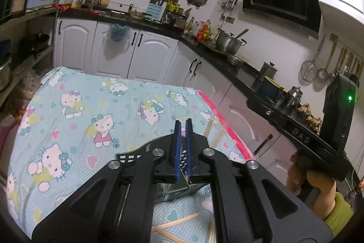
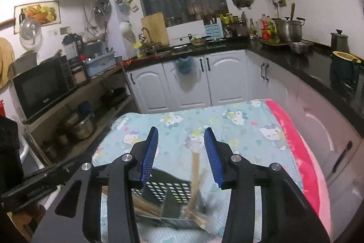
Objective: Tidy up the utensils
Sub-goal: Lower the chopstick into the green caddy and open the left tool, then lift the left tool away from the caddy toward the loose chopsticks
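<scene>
Over the cartoon-cat tablecloth [image 1: 95, 106], at 12 o'clock in my left wrist view, my left gripper [image 1: 182, 126] carries its two blue pads [image 1: 177, 147] almost pressed together, a narrow slit remaining between them. Low in that slit, a perforated black wall of the utensil basket [image 1: 184, 157] shows between the pads, so the pads seem to pinch this wall, though the contact itself is partly hidden. More of the basket's dark body sits at 6 o'clock of the fingertips, under my linkage. Loose wooden chopsticks [image 1: 176, 221] lie on the cloth at 6 o'clock, below the basket, and further sticks lie at 3 o'clock of the pads, near the pink cloth edge [image 1: 227, 129]. At 3 o'clock in the frame, my right hand [image 1: 311, 183] grips the handle of the other tool, in front of the black countertop [image 1: 241, 74].

In the right wrist view, my right gripper [image 2: 181, 131] holds its pads [image 2: 150, 154] spread wide, gripping nothing. The basket [image 2: 168, 188] lies at 6 o'clock of the fingertips, below and between the pads, its perforated back wall facing the camera. A bundle of chopsticks [image 2: 195, 174], motion-blurred, stands tilted in its right-hand compartment, the upper ends reaching up into the gap between the pads nearer the right one; whether they touch it I cannot tell. Other sticks [image 2: 145, 208] lie slanted in the left-hand compartment. The tablecloth [image 2: 238, 129] extends to 12 o'clock, the pink edge [image 2: 295, 140] to 3 o'clock.
</scene>
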{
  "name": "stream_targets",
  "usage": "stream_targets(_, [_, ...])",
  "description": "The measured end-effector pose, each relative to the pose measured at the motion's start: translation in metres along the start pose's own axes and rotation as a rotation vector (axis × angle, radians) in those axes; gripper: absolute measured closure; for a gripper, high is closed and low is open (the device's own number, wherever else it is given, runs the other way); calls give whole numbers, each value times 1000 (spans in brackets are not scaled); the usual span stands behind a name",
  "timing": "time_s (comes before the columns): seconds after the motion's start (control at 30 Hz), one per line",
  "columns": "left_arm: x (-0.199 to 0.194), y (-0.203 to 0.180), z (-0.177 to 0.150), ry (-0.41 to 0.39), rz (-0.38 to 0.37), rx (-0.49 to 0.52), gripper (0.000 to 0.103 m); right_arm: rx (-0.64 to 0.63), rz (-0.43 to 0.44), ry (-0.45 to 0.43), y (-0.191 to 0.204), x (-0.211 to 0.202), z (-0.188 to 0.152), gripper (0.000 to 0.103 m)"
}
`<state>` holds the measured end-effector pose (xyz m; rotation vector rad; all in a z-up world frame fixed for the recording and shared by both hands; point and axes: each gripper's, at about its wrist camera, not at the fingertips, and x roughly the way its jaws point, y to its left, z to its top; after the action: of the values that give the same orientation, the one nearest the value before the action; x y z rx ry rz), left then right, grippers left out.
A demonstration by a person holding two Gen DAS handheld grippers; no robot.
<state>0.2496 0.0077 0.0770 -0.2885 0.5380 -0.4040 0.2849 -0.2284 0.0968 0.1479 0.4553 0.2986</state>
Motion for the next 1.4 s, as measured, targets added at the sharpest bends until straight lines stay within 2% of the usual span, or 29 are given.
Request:
stream_targets(0.07, [-3,-1,-1,-5,-1,-5,74,-8,-12,-5,-3,-8,-2,60])
stream_targets(0.13, [-8,-3,0,-18,-7,-7,71,-31,-34,-16,-3,-18,-3,58])
stream_targets(0.23, [-17,-6,0,-37,-8,-5,56,-51,-45,-32,-6,-32,-4,56])
stream_targets(0.3, [-23,-8,1,-50,-15,-6,49,-57,-41,-37,-8,-40,-6,55])
stream_targets(0.37, [-31,-10,2,-66,-22,-12,35,-64,-49,-41,-9,-48,-8,51])
stream_targets(0.47, [-43,-14,0,-79,-12,-3,21,-66,-44,-45,-10,-61,-11,46])
stream_targets(0.57, [-53,-15,-3,-87,-1,-3,11,-75,-32,-39,-8,-71,-16,41])
stream_targets(0.67, [-64,-15,-7,-102,4,-4,11,-84,-26,-43,-6,-83,-21,39])
stream_targets(0.73, [-69,-16,-10,-110,4,-8,11,-84,-19,-51,-5,-91,-24,33])
stream_targets(1.0, [-87,-12,-23,-127,0,-33,11,-78,7,-61,-1,-115,-33,28])
stream_targets(1.4, [-103,-4,-52,-101,7,-41,11,-110,29,-30,10,-131,-56,26])
